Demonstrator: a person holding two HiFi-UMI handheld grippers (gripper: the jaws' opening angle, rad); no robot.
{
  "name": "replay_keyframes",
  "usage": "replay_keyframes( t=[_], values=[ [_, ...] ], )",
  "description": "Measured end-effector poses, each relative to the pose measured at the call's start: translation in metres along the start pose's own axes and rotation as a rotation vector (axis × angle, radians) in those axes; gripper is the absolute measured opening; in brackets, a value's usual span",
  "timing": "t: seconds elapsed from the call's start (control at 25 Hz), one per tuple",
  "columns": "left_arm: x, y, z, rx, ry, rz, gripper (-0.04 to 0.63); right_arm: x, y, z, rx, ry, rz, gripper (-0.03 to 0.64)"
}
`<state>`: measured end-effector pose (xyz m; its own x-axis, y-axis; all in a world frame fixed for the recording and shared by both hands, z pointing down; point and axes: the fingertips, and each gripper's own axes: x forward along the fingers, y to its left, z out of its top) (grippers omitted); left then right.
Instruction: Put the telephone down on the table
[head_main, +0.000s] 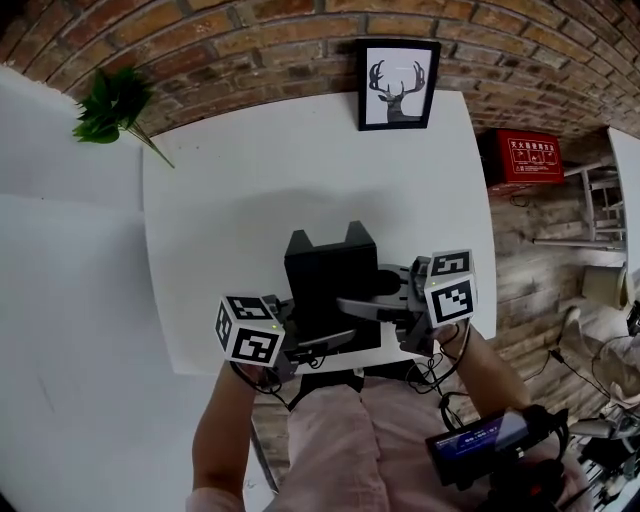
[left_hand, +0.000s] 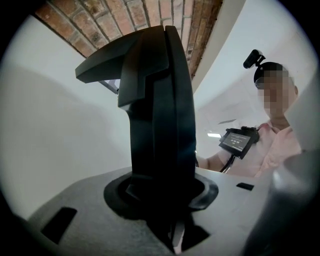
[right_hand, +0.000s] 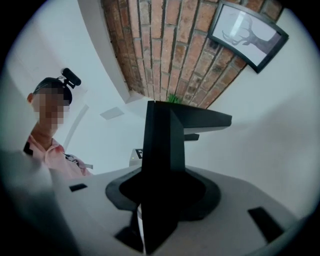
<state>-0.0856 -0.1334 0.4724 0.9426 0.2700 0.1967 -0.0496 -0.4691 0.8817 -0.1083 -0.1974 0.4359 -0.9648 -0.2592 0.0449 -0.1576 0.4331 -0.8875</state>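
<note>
The telephone (head_main: 328, 272) is a black, flat-bodied unit with two raised corners at its far end, held over the near edge of the white table (head_main: 240, 190). My left gripper (head_main: 318, 344) is shut on its near left edge. My right gripper (head_main: 368, 306) is shut on its right side. In the left gripper view the telephone (left_hand: 160, 110) stands edge-on between the jaws, filling the middle. The right gripper view shows the telephone (right_hand: 162, 155) the same way, its dark edge clamped against the grey jaw pad. Whether its underside touches the table is hidden.
A framed deer picture (head_main: 398, 85) leans on the brick wall at the table's far edge. A green plant sprig (head_main: 115, 105) lies at the far left corner. A red box (head_main: 525, 155) sits on the floor to the right. The person's body is close behind the table's front edge.
</note>
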Motion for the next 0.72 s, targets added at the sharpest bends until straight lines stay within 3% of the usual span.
replay_keyframes(
  t=[0.72],
  values=[
    [0.007,0.039,-0.009,-0.120,-0.003,-0.018,0.167,0.005,-0.047,-0.011,0.110,0.036,-0.003,0.166]
  ],
)
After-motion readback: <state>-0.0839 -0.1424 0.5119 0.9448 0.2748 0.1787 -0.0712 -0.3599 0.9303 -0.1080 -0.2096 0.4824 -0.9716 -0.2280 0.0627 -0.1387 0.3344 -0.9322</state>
